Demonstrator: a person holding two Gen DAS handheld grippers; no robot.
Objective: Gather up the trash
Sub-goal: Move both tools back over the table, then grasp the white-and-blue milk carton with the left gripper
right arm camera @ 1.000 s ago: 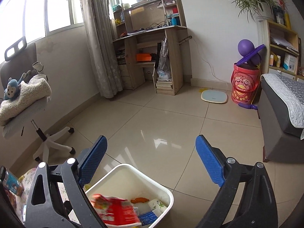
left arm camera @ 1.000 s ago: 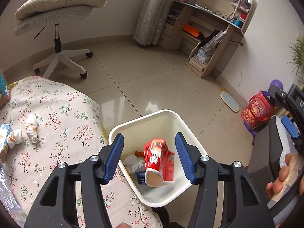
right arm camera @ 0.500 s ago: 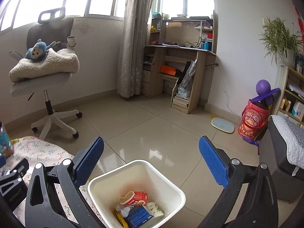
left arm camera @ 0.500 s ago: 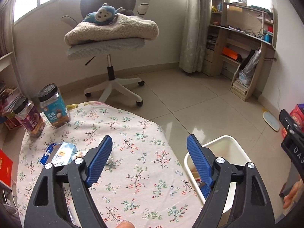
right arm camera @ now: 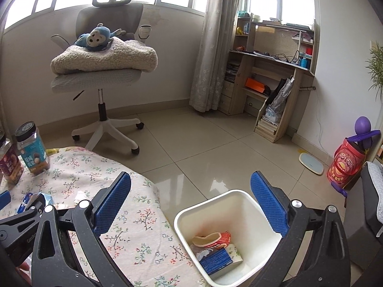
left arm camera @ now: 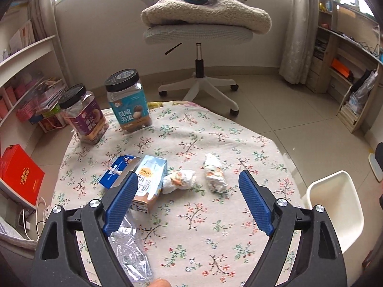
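On the floral tablecloth (left arm camera: 215, 143) lie a pale-blue milk carton (left arm camera: 149, 181), a blue box (left arm camera: 117, 171), two crumpled white wrappers (left arm camera: 179, 180) (left arm camera: 214, 173) and clear plastic film (left arm camera: 129, 251). My left gripper (left arm camera: 188, 174) hovers over them, its jaws opening, with nothing between its pads. The white bin (right arm camera: 191, 212) stands on the floor beside the table. It holds a red packet (right arm camera: 215, 238), a blue box (right arm camera: 216, 260) and paper. My right gripper (right arm camera: 191, 175) hangs open and empty above the bin and the table edge.
Two black-lidded jars (left arm camera: 130, 100) (left arm camera: 82, 114) stand at the table's far left. Behind is an office chair (left arm camera: 198, 33) bearing a blanket and a plush monkey. A red box (left arm camera: 21, 177) leans by the shelves on the left. A desk (right arm camera: 270, 71) and a red bucket (right arm camera: 344, 165) stand at the right.
The left view has swung from the bin to the table, and its jaws have spread wider. The red packet seen between them now lies in the bin. The right view turned leftward.
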